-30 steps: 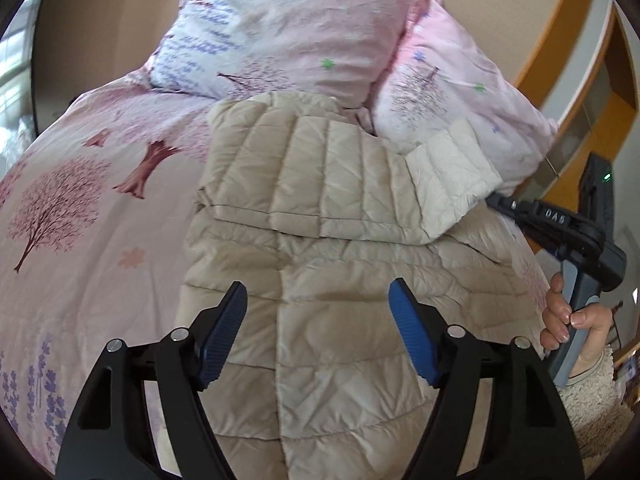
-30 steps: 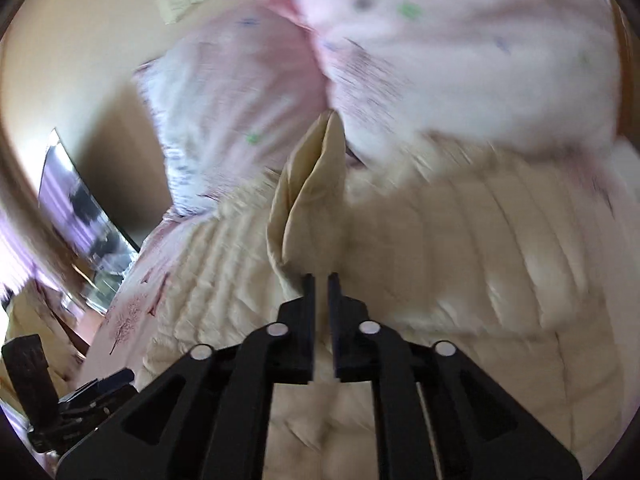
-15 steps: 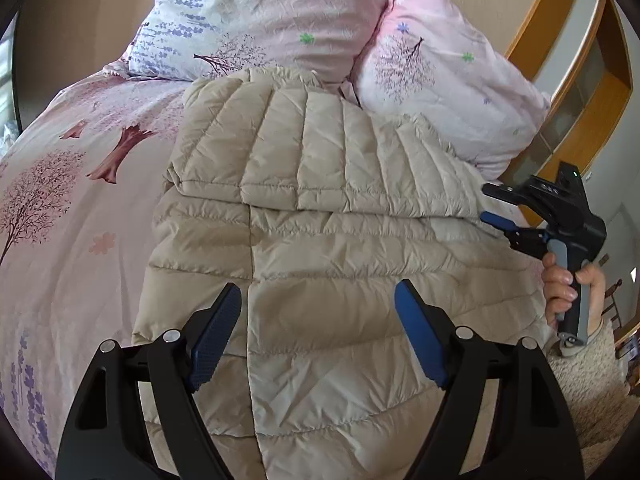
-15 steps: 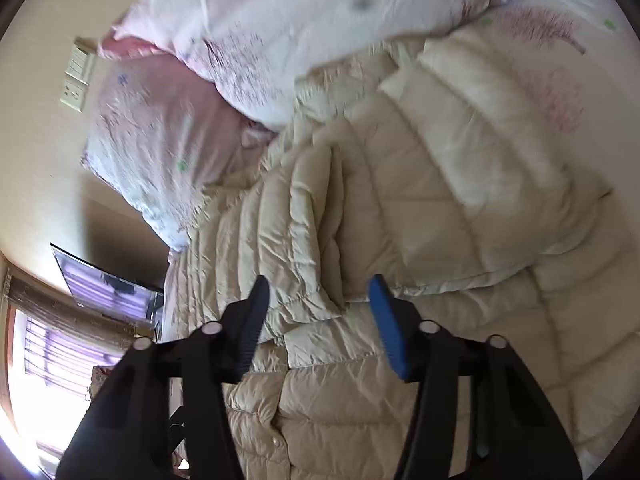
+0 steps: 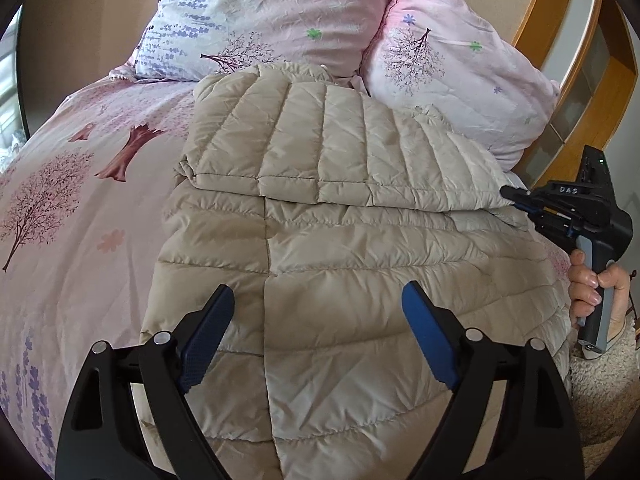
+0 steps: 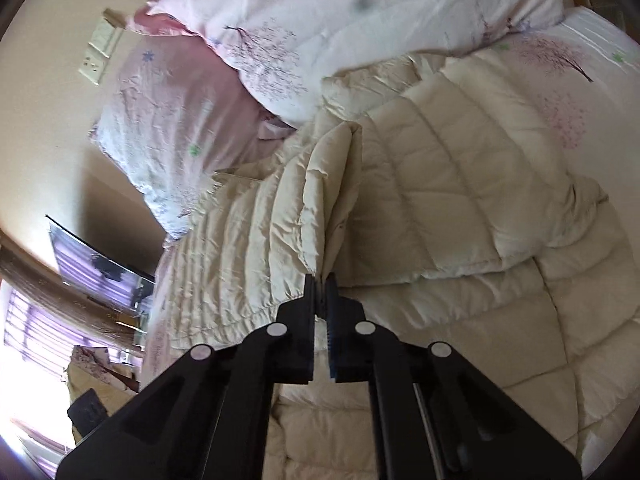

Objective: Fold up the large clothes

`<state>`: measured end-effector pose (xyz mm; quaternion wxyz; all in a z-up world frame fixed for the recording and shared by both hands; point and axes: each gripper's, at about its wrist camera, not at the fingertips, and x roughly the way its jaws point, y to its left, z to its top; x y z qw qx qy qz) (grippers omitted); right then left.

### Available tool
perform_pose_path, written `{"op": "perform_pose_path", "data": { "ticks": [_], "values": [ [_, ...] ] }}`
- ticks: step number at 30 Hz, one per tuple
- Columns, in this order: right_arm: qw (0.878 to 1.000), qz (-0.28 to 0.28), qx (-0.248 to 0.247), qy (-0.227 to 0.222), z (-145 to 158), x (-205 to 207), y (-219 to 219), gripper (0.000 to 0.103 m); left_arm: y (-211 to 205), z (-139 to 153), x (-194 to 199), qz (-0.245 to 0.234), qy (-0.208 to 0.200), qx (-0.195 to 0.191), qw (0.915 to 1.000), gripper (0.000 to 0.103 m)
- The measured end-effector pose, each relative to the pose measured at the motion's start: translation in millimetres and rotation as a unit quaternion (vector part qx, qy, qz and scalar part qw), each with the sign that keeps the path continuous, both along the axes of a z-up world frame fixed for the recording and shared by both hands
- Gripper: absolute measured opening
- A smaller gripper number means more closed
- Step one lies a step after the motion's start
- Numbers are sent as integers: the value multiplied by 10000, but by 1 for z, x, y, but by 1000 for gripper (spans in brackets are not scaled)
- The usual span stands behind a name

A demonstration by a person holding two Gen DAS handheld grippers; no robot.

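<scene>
A beige quilted down jacket (image 5: 320,248) lies on the bed, with a sleeve folded across its upper part (image 5: 320,152). My left gripper (image 5: 318,328) is open and empty, hovering over the jacket's lower half. My right gripper (image 6: 320,284) is shut on an edge of the folded jacket fabric (image 6: 316,200), which stands up in a ridge before the fingers. In the left wrist view the right gripper (image 5: 516,198) sits at the jacket's right edge, held by a hand.
Two pink floral pillows (image 5: 280,16) lean at the head of the bed, just behind the jacket. The pink tree-print bedspread (image 5: 72,200) spreads to the left. A wooden headboard frame (image 5: 576,92) stands at the right. A wall socket (image 6: 98,54) is behind the pillows.
The right gripper let go of the sleeve, opened, then closed again on the jacket's right edge. The sleeve now lies flat across the jacket. The left gripper stayed open.
</scene>
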<state>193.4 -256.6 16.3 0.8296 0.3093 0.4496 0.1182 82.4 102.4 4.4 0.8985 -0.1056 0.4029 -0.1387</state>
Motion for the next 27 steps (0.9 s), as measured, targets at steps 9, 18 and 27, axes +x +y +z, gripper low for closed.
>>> {"op": "perform_pose_path", "data": {
  "ticks": [9,18,27],
  "values": [
    [9971,-186,-504,531,-28,14,0,7,11,4,-12,-103,-60,-69,9999,86],
    [9989,164,-416,107,5,-23,-15,56,62,9,-36,153,-36,-381,9991,87],
    [9993,164,-322,8,19,-107,-106,62,104,-7,-60,155,379,-755,9963,86]
  ]
}}
